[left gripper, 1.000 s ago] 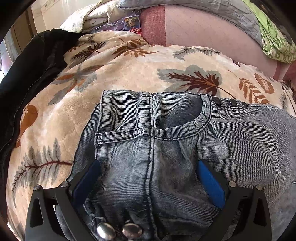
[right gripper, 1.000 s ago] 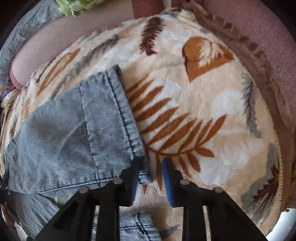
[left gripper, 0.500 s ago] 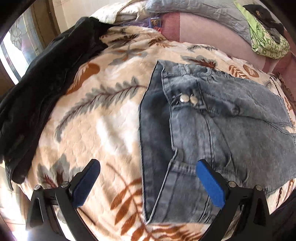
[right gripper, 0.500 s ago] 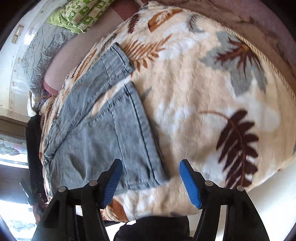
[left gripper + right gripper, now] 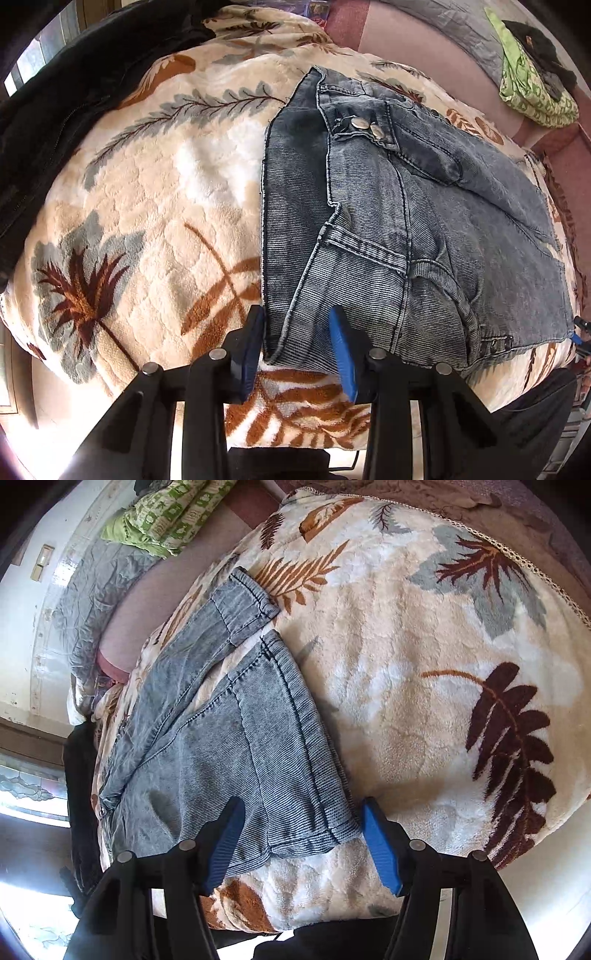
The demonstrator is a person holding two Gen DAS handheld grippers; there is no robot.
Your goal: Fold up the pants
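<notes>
A: Pants [image 5: 406, 229] lie on the leaf-print blanket [image 5: 147, 206], and a good deal differs from a second ago; back then the left gripper [image 5: 295, 354] sat deep over the waistband with the denim bunched between wide jaws, and the right gripper [image 5: 303, 838] hung by the hem.

B: Both hands have swung back to the near edge since; the garment is laid out flat now, waist at one end, legs at the other.

A: What of the jaws?

B: The left jaws have just been closing, with the near waistband corner between them; the blue pads flank that corner closely, though whether they truly pinch it is hard to tell from this angle; it reads as not yet clamped. The right jaws have just been closing a little too; they stand apart, straddling the near hem corner [image 5: 321, 834], with a clear gap at the right pad.

A: So what does it mean for the task?

B: Probably the smoothing step is over and a fold is being set up; both near corners are being taken to carry that edge over.

A: And the cloth itself?

B: Washed grey-blue denim, ribbed in texture; two metal buttons [image 5: 365, 127] at the waist; the two legs lie side by side, hems slightly staggered; a black jacket [image 5: 66, 85] lies along the blanket's far left.
</notes>
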